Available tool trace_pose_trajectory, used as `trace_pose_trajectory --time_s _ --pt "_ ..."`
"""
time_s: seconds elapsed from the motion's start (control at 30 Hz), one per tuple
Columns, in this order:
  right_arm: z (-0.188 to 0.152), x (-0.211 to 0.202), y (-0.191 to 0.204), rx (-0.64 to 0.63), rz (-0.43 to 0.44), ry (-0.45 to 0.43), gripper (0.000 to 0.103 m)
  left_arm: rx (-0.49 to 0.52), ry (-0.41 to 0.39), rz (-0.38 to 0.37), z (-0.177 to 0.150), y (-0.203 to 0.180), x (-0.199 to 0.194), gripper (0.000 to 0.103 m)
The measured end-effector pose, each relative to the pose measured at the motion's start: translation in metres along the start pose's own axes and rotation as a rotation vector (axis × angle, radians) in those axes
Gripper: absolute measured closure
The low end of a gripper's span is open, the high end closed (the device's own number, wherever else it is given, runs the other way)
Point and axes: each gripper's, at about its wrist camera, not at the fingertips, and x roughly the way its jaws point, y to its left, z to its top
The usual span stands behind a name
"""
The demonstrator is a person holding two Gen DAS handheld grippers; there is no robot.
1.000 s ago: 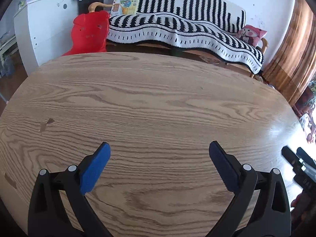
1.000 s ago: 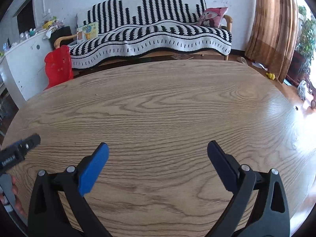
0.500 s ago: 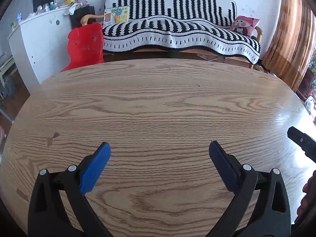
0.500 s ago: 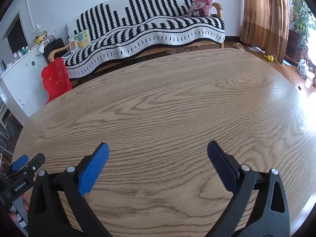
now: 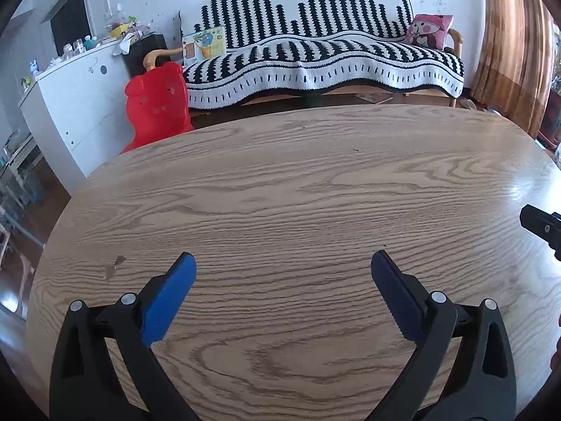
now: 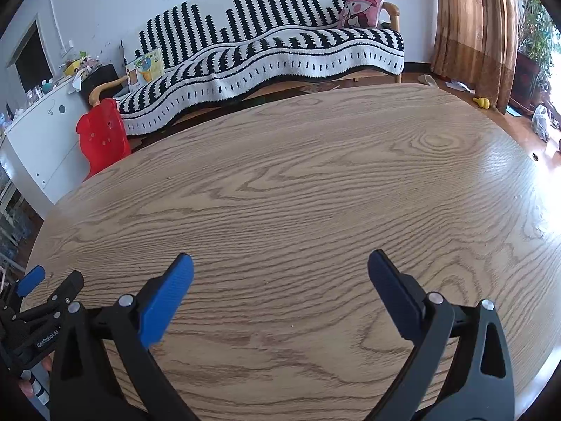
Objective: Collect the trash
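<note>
1. Our left gripper [image 5: 283,266] hung over the wooden table [image 5: 298,189] with its blue pads [image 5: 168,296] spread wide and nothing between them.
2. Our right gripper [image 6: 280,266] was spread just as wide and just as bare, also above the tabletop.
3. Beside the left tool, out at its right edge, a black tip of the other gripper showed; from the right tool, the left one sat low at its left.
4. Ahead of both tools the tabletop lay bare; we saw no trash on it, so we could not tell where the trash was.
5. Past the table's far edge, ahead and to the left, stood a red plastic chair [image 5: 157,105] against a white cabinet [image 5: 73,94].
6. Farthest ahead, a sofa under a black-and-white striped cover [image 5: 315,52] stood against the wall, a pink cushion [image 5: 429,31] at its right end and brown curtains [image 5: 508,45] further right.
</note>
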Motion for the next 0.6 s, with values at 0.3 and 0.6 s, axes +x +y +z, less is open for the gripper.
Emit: trace_pose_trajectory --time_s 0.3,0.6 --pt "0.0001 -0.0001 -0.0013 0.003 0.009 0.005 0.007 0.009 0.012 -0.03 -0.0019 -0.0028 0.0003 0.006" --pt "0.0001 0.0017 0.005 -0.043 -0.005 0.01 0.007 -0.038 -0.004 -0.098 0.0002 -0.0028 -0.0077 0.006"
